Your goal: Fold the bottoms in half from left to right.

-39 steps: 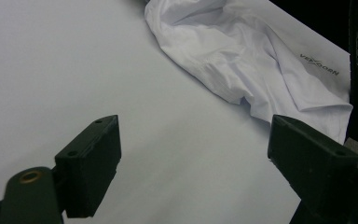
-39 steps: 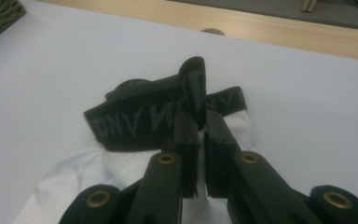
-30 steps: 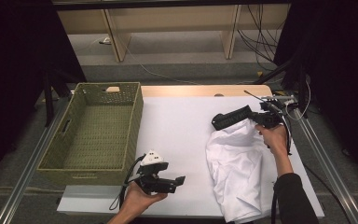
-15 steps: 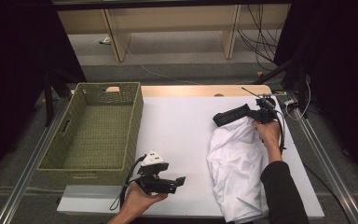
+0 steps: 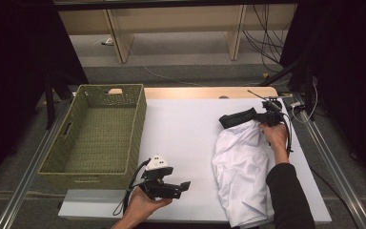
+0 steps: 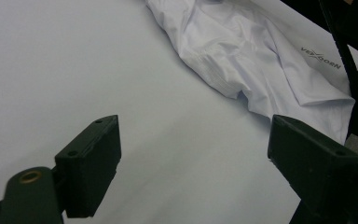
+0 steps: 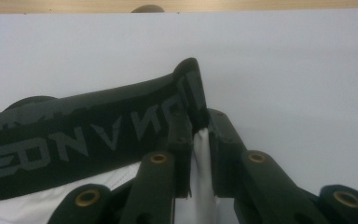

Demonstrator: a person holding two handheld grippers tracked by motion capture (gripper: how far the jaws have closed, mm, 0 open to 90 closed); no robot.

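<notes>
Since a second earlier the right gripper (image 5: 263,116) had drawn slightly nearer, its jaws clamped on the black waistband (image 7: 98,126) of the white shorts (image 5: 240,167), fabric pinched between the fingers (image 7: 182,135). Lengthwise the shorts ran from the far waistband toward the table's (image 5: 186,129) near edge, their lower end cut off by the sleeve (image 5: 288,195). Wide apart and holding nothing, the left gripper (image 5: 164,183) had hardly shifted beside the wicker basket (image 5: 100,131).

Lab or recording rig, not a home: white tabletop (image 5: 186,129) on metal rails (image 5: 336,157), black curtains (image 5: 9,62) at both sides, loose cables (image 5: 262,33) on the floor behind, bare wooden frame (image 5: 119,38) beyond.
</notes>
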